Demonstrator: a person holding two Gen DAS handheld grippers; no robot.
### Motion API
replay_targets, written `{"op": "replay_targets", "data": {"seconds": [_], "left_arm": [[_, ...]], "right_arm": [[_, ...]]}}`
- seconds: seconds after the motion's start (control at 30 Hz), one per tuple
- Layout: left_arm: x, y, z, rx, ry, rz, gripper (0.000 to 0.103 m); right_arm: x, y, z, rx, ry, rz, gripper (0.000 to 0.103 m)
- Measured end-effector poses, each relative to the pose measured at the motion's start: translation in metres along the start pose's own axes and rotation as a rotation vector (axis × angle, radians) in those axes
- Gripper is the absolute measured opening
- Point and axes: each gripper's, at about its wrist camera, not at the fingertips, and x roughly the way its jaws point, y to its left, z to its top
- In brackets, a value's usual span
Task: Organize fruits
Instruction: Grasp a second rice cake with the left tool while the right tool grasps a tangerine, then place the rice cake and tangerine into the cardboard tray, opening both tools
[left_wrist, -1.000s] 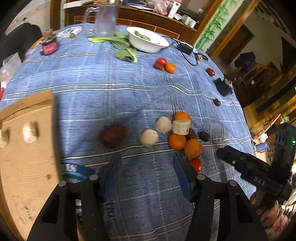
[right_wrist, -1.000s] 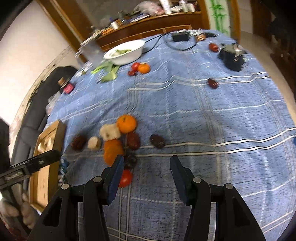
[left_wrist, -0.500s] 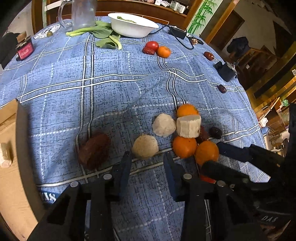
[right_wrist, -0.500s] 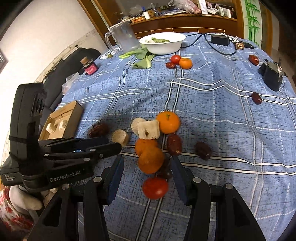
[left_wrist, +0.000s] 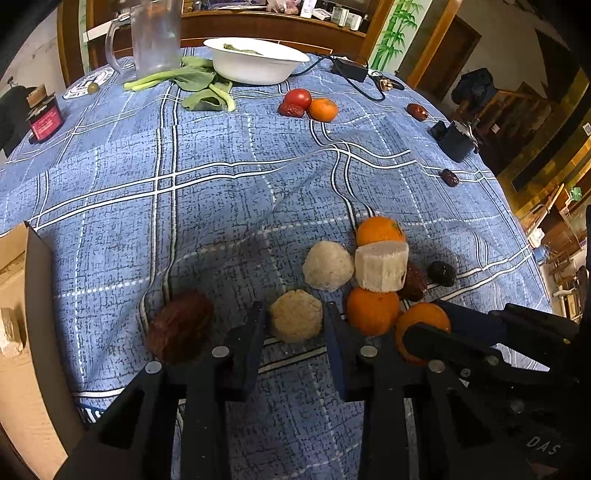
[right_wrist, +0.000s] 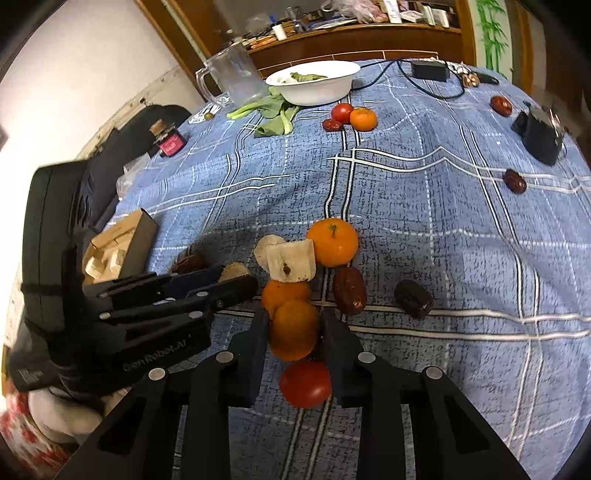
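A cluster of fruit lies on the blue checked tablecloth (left_wrist: 221, 166). My left gripper (left_wrist: 293, 314) points down over it. Its jaws are closing on a tan round fruit (left_wrist: 295, 325), and both pads touch its sides. A dark brown fruit (left_wrist: 181, 326) sits just to the left. My right gripper (right_wrist: 293, 317) is closing on an orange (right_wrist: 293, 332), which it holds between its pads. A red tomato (right_wrist: 306, 383) lies nearer the camera, low between the fingers. A pale ball (left_wrist: 328, 264), a cut white chunk (left_wrist: 382, 266), more oranges and dark dates crowd behind.
A cardboard box (left_wrist: 22, 332) stands at the left edge. At the far side are a white bowl (left_wrist: 255, 66), a clear pitcher (left_wrist: 155, 37), greens, a tomato (left_wrist: 297, 98) with a mandarin (left_wrist: 323, 109), a small jar (left_wrist: 44, 120), a black device (left_wrist: 456, 140) and loose dates.
Both grippers came down and in toward the fruit cluster. Their jaws narrowed from wide apart, the left around the tan fruit and the right around an orange.
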Motion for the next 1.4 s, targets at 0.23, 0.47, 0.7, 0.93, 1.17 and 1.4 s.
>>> {"op": "replay_targets", "data": {"seconds": [0.23,0.47,0.7,0.93,1.17,1.4], "left_arm": [[-0.026,0.008,-0.003,-0.007,-0.034,0.022,0.03],[-0.098,0.051,-0.019,-0.14,-0.125,0.013,0.03],[-0.161,0.149,-0.055,-0.305,-0.171,0.152,0.03],[-0.158,0.222,-0.085,-0.397,-0.131,0.26,0.03],[-0.135,0.246,-0.085,-0.402,-0.067,0.28,0.03],[-0.127,0.251,-0.091,-0.379,-0.042,0.294,0.031]], "right_arm": [[-0.021,0.004,-0.003,0.005,-0.03,-0.022,0.03],[-0.03,0.039,0.007,0.046,-0.059,0.086,0.03],[-0.02,0.137,0.028,-0.129,-0.036,0.18,0.03],[0.039,0.224,0.017,-0.253,0.054,0.224,0.031],[0.101,0.254,0.001,-0.262,0.158,0.168,0.031],[0.125,0.261,-0.001,-0.288,0.162,0.098,0.031]]}}
